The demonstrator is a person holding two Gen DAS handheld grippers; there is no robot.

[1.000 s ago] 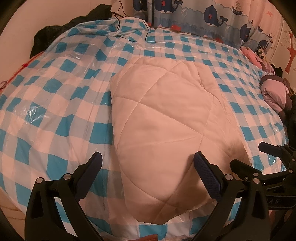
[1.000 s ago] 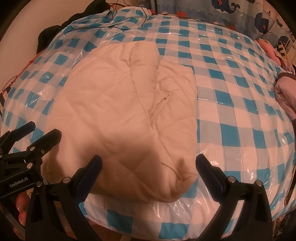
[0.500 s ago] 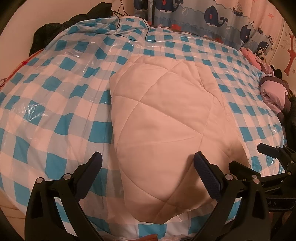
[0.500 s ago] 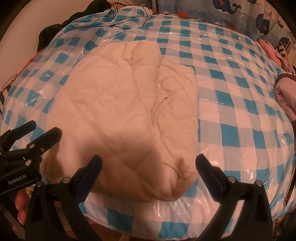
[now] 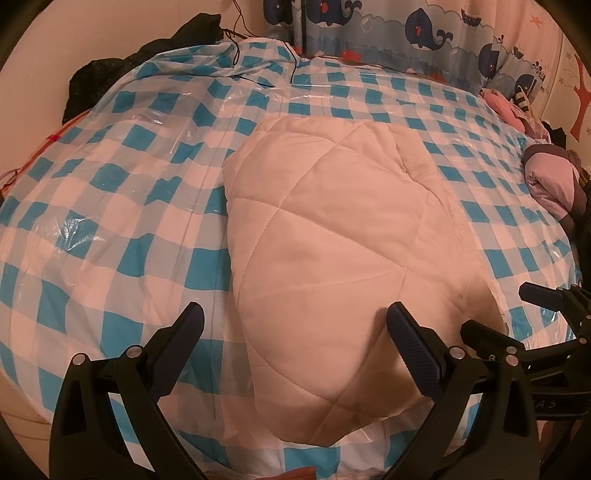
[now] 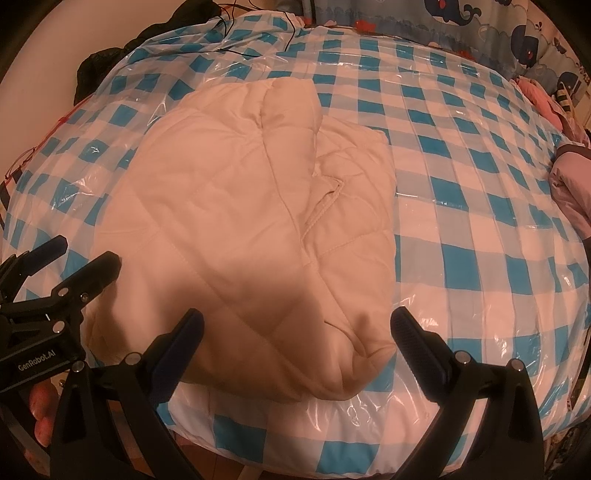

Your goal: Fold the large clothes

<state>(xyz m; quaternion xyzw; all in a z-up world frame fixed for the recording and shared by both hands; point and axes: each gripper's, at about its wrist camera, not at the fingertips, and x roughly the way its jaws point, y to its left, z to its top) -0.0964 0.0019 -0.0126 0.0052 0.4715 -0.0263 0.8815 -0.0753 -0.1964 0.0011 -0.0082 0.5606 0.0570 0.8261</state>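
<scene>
Both grippers, left (image 5: 293,323) and right (image 6: 295,326), spread wide, empty, above quilted garment (image 6: 251,206).

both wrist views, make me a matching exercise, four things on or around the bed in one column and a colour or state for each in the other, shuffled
Things:
1. quilted garment
2. bed cover
3. curtain
4. left gripper

Colour or state:
A. blue and white checks under clear plastic
B. fingers apart, holding nothing
C. cream, lying folded on the bed
D. printed with dark blue whales

Pairs: 1-C, 2-A, 3-D, 4-B
</scene>
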